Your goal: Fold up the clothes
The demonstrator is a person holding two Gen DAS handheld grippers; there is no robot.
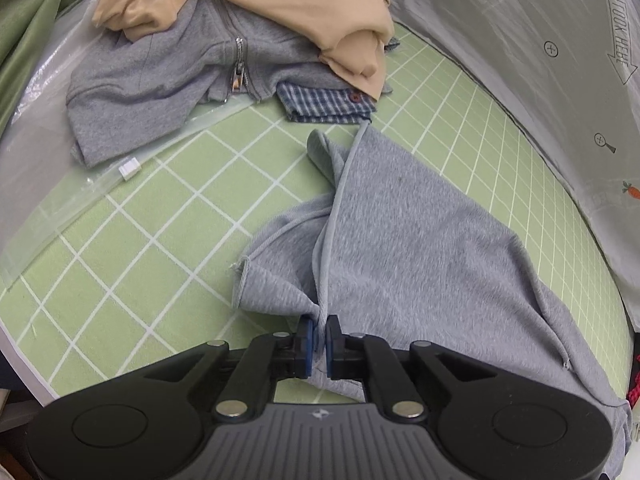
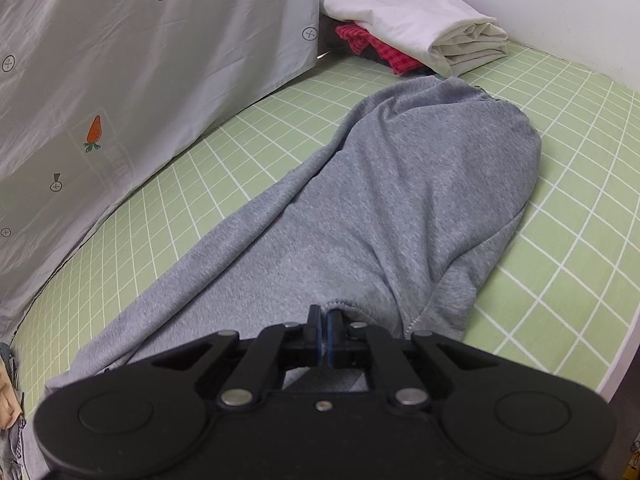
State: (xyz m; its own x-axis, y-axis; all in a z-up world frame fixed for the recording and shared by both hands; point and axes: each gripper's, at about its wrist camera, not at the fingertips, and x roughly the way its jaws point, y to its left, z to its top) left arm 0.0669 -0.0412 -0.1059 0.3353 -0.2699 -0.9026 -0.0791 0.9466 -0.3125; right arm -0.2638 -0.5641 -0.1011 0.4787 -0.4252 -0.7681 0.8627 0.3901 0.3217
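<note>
While both claws pinch hems, sheet [image 2: 560, 216] lies open.

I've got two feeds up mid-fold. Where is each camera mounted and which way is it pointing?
Left wrist: sits on the left tongs, looking along them over the grey garment toward an unfolded clothes pile; only the tongs' black body shows, clamped on cloth.
Right wrist: sits on the right tongs, looking along them across that garment toward folded white fabric; only the tongs show, pinching the hem.
Shared: the grey garment, green checked sheet and grey printed cloth.
</note>
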